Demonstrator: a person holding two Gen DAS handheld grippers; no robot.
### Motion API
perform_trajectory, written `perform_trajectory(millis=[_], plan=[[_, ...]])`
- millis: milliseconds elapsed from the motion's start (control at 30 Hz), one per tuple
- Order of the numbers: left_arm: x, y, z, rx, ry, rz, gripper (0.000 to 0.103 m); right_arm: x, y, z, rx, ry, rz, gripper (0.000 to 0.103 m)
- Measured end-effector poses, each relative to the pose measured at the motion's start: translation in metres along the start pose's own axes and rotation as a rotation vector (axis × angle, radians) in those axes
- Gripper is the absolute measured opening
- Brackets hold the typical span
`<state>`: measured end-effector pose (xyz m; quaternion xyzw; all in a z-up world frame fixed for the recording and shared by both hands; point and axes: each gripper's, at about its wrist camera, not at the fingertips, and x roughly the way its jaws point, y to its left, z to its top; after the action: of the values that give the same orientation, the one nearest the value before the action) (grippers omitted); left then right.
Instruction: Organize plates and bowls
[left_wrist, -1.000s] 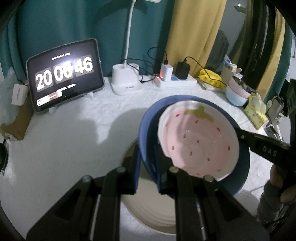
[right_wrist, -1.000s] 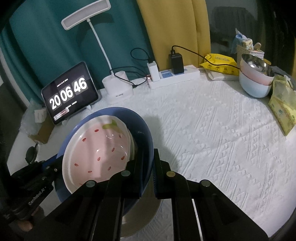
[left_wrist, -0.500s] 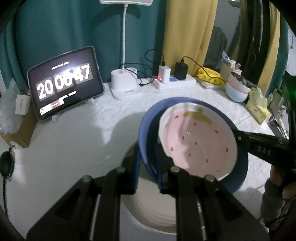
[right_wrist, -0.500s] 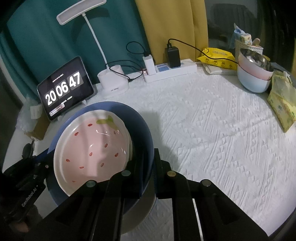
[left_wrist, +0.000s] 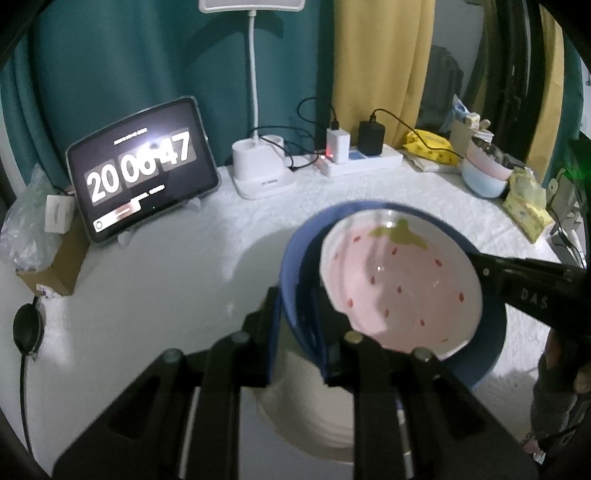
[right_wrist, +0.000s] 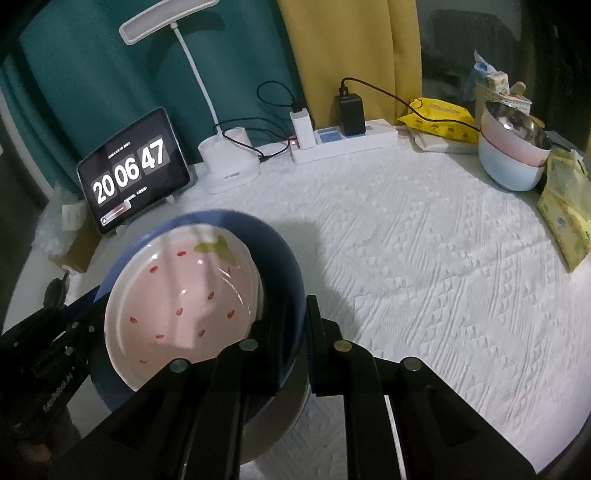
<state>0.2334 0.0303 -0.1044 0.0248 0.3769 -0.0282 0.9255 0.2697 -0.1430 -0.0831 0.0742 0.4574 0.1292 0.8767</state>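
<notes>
Right wrist: blue bowl (right_wrist: 284, 258) rim between tool (right_wrist: 295, 354) jaws

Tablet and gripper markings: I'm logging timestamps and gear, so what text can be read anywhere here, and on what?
"20 06 47": tablet clock screen.
"DAS": right gripper body, seen from the left wrist.
"GenRobot.AI": left gripper body, seen from the right wrist.
Small lines on the tablet and print on the yellow packets: too blurred to read.

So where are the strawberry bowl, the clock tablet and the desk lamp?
strawberry bowl (right_wrist: 184, 295): right wrist view, on its pink inside.
clock tablet (right_wrist: 133, 170): right wrist view, on its screen.
desk lamp (right_wrist: 229, 164): right wrist view, on its white base.
</notes>
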Motion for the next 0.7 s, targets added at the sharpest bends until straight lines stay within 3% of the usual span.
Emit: perform_trajectory(millis=[433,700], plan=[[-0.008,-0.005,-0.004,0.015,-0.015,0.039,0.020,-0.006,0.005,-0.004,-0.050,-0.016,-0.024,0.021],[-0.017,-0.005,-0.006,0.002,-0.018,0.033,0.022,-0.019,0.002,-0.008,-0.056,-0.052,-0.052,0.042]])
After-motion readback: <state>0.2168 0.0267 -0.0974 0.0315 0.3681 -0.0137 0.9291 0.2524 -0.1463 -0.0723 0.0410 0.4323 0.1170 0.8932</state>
